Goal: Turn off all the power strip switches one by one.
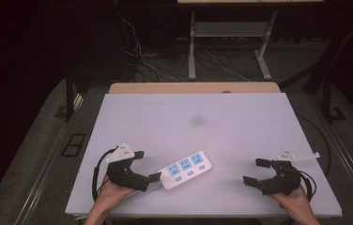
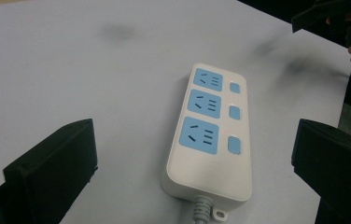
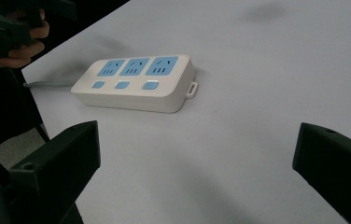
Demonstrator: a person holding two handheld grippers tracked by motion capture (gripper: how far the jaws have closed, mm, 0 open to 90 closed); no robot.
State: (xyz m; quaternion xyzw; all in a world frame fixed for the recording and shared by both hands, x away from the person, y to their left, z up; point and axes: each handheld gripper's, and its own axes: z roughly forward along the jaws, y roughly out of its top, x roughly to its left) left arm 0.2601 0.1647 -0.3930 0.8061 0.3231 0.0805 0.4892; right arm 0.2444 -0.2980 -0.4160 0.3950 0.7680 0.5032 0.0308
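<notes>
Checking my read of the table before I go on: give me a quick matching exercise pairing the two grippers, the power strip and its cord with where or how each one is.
Things:
1. left gripper
2. right gripper
3. power strip
4. grey cord

States:
A. lies flat on the white table, sockets up
B. open, at the strip's cord end
C. leaves the strip's near end in the left gripper view
D. open, apart from the strip, on the table's right

Pairs: 1-B, 2-D, 3-A, 4-C
</notes>
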